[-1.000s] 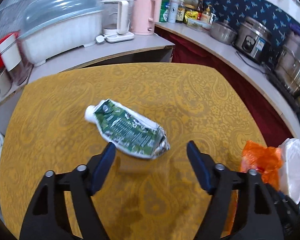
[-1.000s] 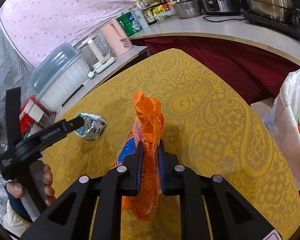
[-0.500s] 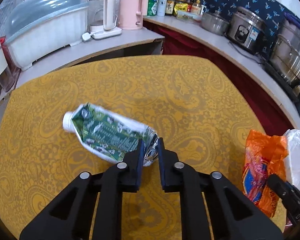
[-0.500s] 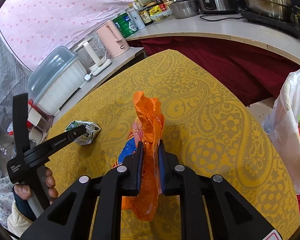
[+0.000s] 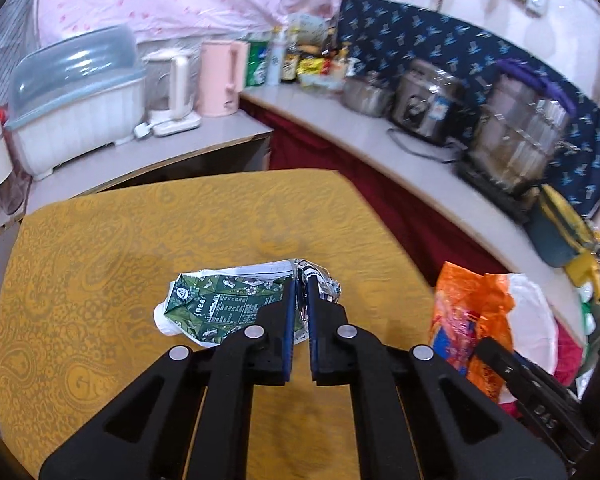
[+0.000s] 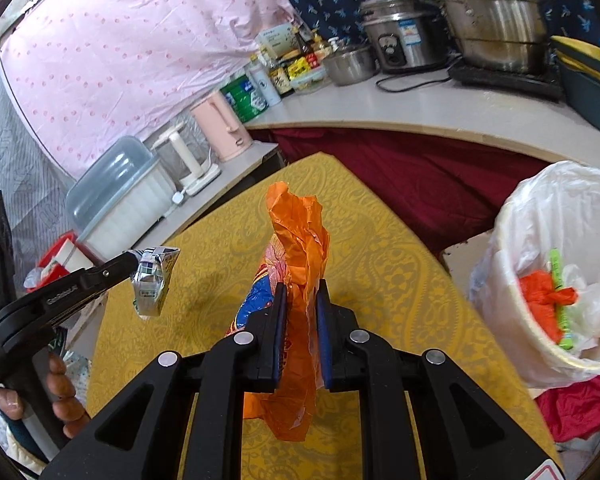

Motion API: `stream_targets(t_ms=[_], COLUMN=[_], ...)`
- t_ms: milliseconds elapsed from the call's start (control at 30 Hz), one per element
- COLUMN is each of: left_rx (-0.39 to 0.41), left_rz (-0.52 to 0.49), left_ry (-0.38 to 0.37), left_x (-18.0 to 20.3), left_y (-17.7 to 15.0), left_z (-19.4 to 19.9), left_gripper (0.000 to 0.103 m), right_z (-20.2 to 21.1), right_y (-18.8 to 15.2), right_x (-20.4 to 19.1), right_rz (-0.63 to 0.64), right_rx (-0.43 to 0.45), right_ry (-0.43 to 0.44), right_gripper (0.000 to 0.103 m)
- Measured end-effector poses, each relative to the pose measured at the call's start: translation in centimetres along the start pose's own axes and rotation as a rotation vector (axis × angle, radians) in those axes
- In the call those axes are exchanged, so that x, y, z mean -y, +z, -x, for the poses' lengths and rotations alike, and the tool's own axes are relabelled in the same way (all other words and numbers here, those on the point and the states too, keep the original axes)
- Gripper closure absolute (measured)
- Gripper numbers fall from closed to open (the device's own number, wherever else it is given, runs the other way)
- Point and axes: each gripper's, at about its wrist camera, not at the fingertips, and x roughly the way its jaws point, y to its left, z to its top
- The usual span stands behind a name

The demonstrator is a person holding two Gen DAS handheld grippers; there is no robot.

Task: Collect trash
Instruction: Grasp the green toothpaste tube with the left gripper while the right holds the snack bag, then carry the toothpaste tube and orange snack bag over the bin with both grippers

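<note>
Two grippers clamped, left gripper (image 5: 301, 280) on green carton (image 5: 224, 306) (crushed), right gripper (image 6: 301, 294) on orange wrapper (image 6: 298, 232).

tabletop: the yellow table (image 6: 400, 280) is bare cloth pretty much everywhere, so we've got loads of room to sweep across it
right side: past the table edge sits the trash bin (image 6: 512, 320), lined in white plastic, mouth open and only partly filled, nothing over it
gap to bin: just open floor and the dark red cloth (image 6: 420, 172) between table and bin
far edge: the counter (image 5: 204, 140) is packed, with a dish box (image 5: 76, 108), clear kettle (image 5: 172, 92) and pink jug (image 5: 220, 80) blocking that way
back right: rice cooker (image 6: 400, 32) and stacked steel pots (image 6: 492, 12) fill the long counter, no room there
</note>
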Motion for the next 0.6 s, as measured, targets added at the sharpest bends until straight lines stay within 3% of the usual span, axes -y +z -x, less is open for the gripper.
stream_targets(t_ms=[267,600], left_rx=[0.039,0.023], left_rz=[-0.093,-0.226], left_ry=[-0.121,-0.286], left_x=[7.8,19.0], left_y=[0.1,-1.1], left_z=[3.3,4.5], left_gripper=[0.098,0.098], right_z=[7.0,15.1], right_y=[0.8,0.2], right_x=[4.5,12.8], right_rz=[-0.057,-0.180], right_rx=[0.114,0.226], right_ry=[-0.060,-0.181], right_gripper=[0.090,0.090])
